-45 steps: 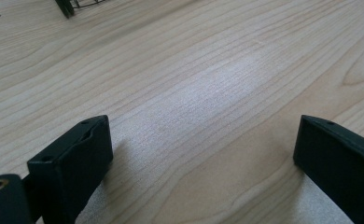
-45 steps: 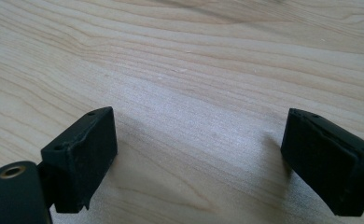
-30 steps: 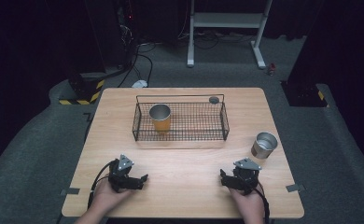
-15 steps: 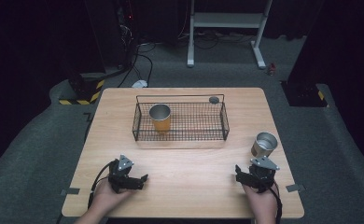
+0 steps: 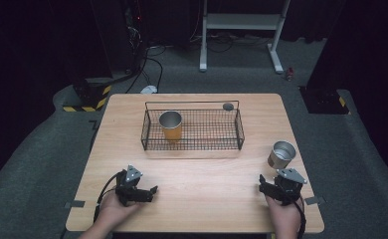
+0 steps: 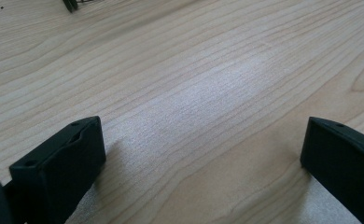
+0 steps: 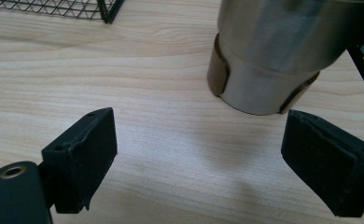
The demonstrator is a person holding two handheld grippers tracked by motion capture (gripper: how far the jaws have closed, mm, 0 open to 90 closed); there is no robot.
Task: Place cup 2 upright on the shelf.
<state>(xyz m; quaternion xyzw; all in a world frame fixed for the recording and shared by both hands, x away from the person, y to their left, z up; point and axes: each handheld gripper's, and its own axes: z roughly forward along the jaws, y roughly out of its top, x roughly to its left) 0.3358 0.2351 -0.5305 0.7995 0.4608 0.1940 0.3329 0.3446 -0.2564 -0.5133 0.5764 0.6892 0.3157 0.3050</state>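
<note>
On a pale wooden table (image 5: 202, 172) seen from above, two hands are each holding a black two-jaw gripper near the front edge. Toward the left, the person's left hand (image 5: 113, 208) is resting the left gripper (image 5: 151, 192) low on the wood, pointing toward the right. Its own camera is showing the jaws spread wide apart with only bare wood grain lying between them.

Farther back, near the middle of the table, a black wire basket (image 5: 192, 127) is sitting with its long side facing the person. Inside it, toward its left end, an orange cup (image 5: 171, 125) with a silvery rim is standing upright; what it is holding, if anything, cannot be told. The rest of the basket floor is showing only mesh. A small dark round object (image 5: 228, 106) is lying just behind the basket's far right corner.

Toward the right, a steel cup (image 5: 281, 154) is standing upright on the table, well apart from the basket, and its inside is looking empty. Just in front of it, the right hand (image 5: 284, 218) is holding the right gripper (image 5: 265, 185). In the right gripper view, the jaws are standing wide open, gripping nothing, and the steel cup (image 7: 283, 51) is rising just beyond them, nearer the right-hand jaw, not touching either.
</note>
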